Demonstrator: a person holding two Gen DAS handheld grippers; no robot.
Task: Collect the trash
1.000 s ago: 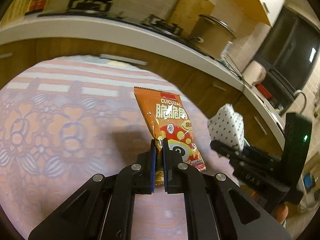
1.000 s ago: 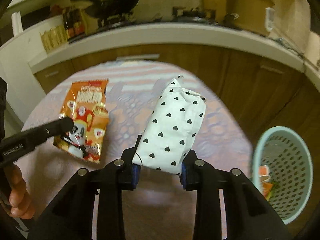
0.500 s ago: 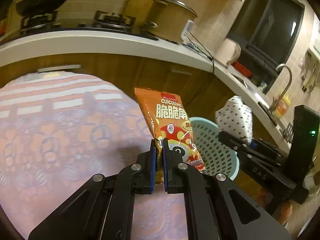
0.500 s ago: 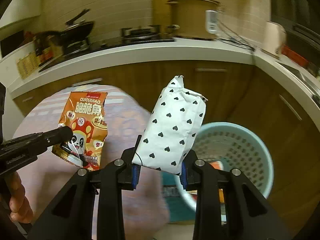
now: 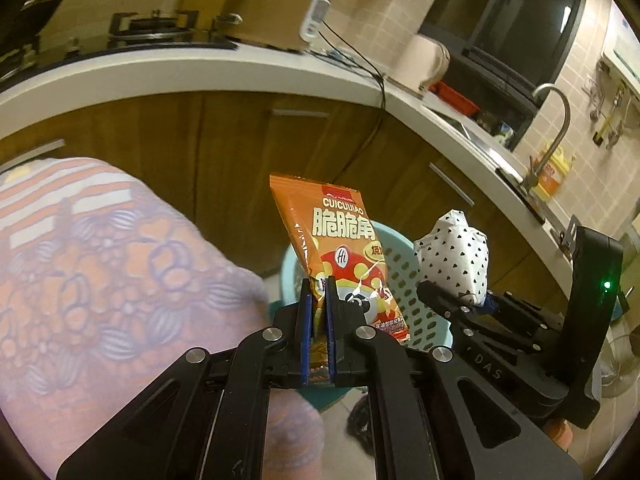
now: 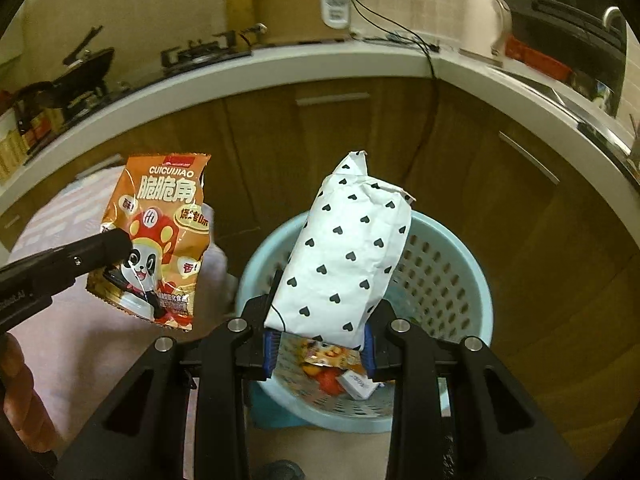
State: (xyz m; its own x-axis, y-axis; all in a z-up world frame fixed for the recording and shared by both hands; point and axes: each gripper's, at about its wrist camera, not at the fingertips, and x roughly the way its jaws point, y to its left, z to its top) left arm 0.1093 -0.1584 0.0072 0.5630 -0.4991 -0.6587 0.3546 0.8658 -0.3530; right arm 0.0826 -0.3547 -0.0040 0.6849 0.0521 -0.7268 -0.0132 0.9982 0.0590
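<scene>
Carry-to-bin step. Right gripper (image 6: 318, 346) was clamped on the heart-print bag (image 6: 344, 256), held directly above the blue basket (image 6: 452, 264). Left gripper (image 5: 319, 308) pinched the orange snack packet (image 5: 340, 248), basket rim just beyond its fingertips. Next, likely: right jaws part to drop; left shifts over the opening first.

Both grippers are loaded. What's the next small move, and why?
Probably open the right gripper: its white packet hangs above the basket, which already holds trash. The left gripper holds the orange bag nearer the rim, so it likely goes second.
</scene>
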